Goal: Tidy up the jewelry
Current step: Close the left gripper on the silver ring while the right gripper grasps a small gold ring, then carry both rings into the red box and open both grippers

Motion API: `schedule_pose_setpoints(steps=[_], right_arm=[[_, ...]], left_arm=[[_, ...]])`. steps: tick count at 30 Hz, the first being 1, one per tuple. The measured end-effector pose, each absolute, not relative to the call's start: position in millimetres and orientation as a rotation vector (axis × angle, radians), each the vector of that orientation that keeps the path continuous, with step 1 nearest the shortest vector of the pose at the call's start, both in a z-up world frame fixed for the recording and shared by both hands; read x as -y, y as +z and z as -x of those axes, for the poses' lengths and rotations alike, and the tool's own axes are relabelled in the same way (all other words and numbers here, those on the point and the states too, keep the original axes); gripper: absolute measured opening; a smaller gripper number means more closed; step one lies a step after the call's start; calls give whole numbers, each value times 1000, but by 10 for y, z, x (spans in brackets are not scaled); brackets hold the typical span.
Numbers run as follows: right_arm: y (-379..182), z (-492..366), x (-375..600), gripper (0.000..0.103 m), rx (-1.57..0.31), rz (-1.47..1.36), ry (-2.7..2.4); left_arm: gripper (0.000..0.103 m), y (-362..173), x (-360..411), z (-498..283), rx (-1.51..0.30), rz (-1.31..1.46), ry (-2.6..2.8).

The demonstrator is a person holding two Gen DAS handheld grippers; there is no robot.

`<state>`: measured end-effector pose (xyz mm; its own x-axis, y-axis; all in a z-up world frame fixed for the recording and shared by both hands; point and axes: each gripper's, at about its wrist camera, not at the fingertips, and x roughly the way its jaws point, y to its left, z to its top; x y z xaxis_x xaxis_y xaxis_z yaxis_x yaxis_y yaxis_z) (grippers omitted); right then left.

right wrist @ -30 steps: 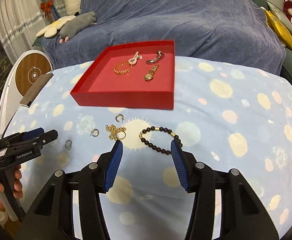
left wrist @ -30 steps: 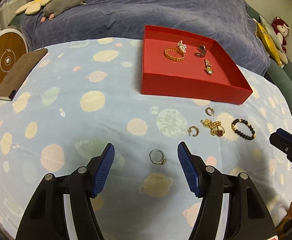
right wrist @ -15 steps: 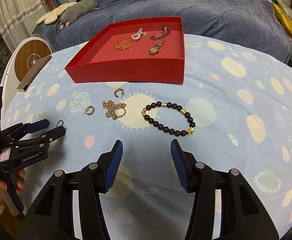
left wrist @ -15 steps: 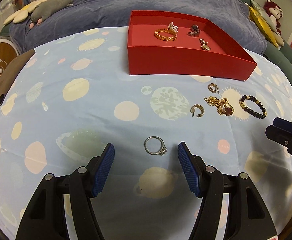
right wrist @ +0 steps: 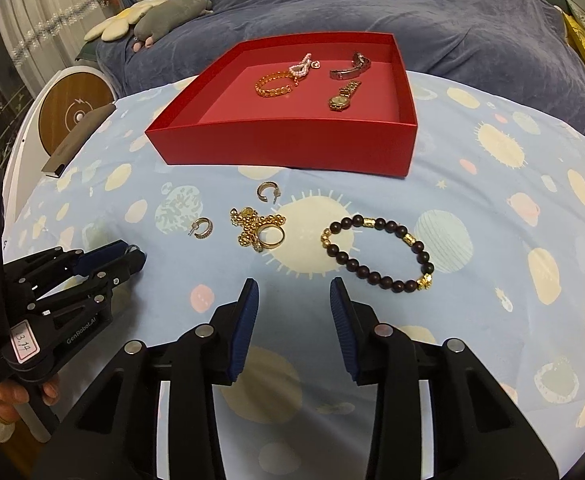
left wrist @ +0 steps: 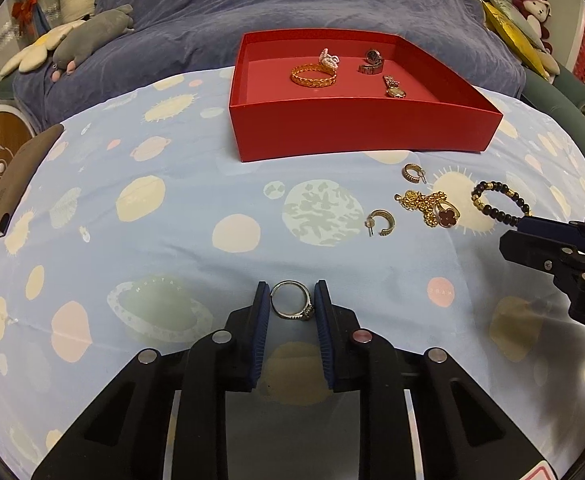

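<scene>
Right gripper (right wrist: 292, 296) jaws apart above cloth (right wrist: 492, 240); beaded bracelet (right wrist: 378, 254) just beyond; red box (right wrist: 292, 148) farther back.

The box (right wrist: 292, 148) sits on the tablecloth (right wrist: 492, 220); before it lie two earrings (right wrist: 269, 191), a chain (right wrist: 252, 226), and rightward a beaded bracelet (right wrist: 376, 252).

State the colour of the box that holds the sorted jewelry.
The box is red, inside and out; the right wrist view shows it best.

Bare cloth (left wrist: 132, 248) left of red tray (left wrist: 356, 128); loose jewelry (right) (left wrist: 428, 204) obstructs.
</scene>
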<state>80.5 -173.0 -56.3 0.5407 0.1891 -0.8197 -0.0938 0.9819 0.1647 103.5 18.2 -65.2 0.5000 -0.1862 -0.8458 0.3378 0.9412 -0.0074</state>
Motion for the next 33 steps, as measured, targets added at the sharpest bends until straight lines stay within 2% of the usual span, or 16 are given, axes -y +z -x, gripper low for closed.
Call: schedule_pose_setpoints(steps=[21, 22, 33], right_arm=[[-753, -1213, 1497, 16, -982, -37, 208], [-760, -1217, 1491, 10, -986, -31, 208], [-517, -1116, 1585, 8, -948, -69, 205]], left_arm=[[20, -569, -383, -1165, -1017, -55, -313], [20, -570, -387, -1166, -1018, -56, -312], [20, -416, -409, -1204, -1000, -8, -316]])
